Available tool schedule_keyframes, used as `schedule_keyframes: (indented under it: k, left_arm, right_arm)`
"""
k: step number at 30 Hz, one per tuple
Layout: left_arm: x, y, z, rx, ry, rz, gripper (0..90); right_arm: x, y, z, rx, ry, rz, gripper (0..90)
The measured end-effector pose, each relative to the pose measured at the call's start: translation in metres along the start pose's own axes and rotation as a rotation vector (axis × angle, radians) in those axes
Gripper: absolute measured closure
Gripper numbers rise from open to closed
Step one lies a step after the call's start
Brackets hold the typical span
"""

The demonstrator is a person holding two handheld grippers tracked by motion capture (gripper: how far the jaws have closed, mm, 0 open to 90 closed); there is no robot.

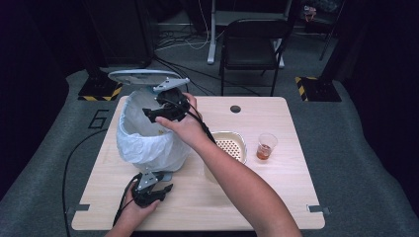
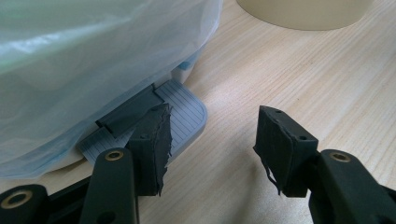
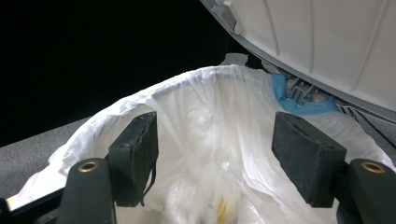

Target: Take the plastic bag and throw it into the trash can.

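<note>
Grey plastic pedal [image 2: 180, 112] at the near foot of the bin [image 1: 148, 143] lies under the left gripper [image 1: 154, 189], jaws wide. Farther off, lid [image 1: 143, 76] raised, the right gripper [image 1: 165, 111] hovers wide and empty over the liner; dumping looks finished, so next comes withdrawing, then easing off the pedal.

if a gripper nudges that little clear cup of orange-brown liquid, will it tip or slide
The clear cup looks thin-walled and small, so it is probably light and would likely slide on the smooth wooden table. It narrows toward its base, so a high push may tip it. The liquid sits low, which probably steadies it a little, though it could slosh.
</note>
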State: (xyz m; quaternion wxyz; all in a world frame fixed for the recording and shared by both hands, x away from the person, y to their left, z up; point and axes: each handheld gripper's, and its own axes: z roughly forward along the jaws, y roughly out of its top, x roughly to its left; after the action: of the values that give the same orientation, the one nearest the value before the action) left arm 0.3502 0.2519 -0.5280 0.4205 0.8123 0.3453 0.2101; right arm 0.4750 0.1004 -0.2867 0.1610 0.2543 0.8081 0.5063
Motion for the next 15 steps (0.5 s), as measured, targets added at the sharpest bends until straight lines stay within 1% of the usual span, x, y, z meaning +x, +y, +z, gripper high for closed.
schedule_keyframes:
  k: [5,6,9,12,15]
  left_arm:
    - [0.001,0.000,0.000,0.001,0.009,0.009,45.6]
    - [0.000,0.000,0.000,0.000,-0.002,-0.001,45.7]
    - [0.000,0.000,0.000,-0.001,-0.001,-0.003,45.7]
    - [0.000,0.000,-0.001,0.012,-0.008,0.002,45.7]
    - [0.001,0.000,-0.001,0.011,-0.004,0.005,45.7]
  right_arm:
    - [0.003,-0.004,-0.011,0.011,0.007,-0.030,33.5]
    - [0.004,-0.005,-0.014,0.014,0.002,-0.041,34.0]
    - [0.005,-0.009,-0.024,0.017,0.009,-0.044,35.3]
    - [0.006,-0.011,-0.034,0.005,0.016,-0.063,36.3]
    - [0.006,-0.015,-0.047,-0.005,0.021,-0.063,37.7]
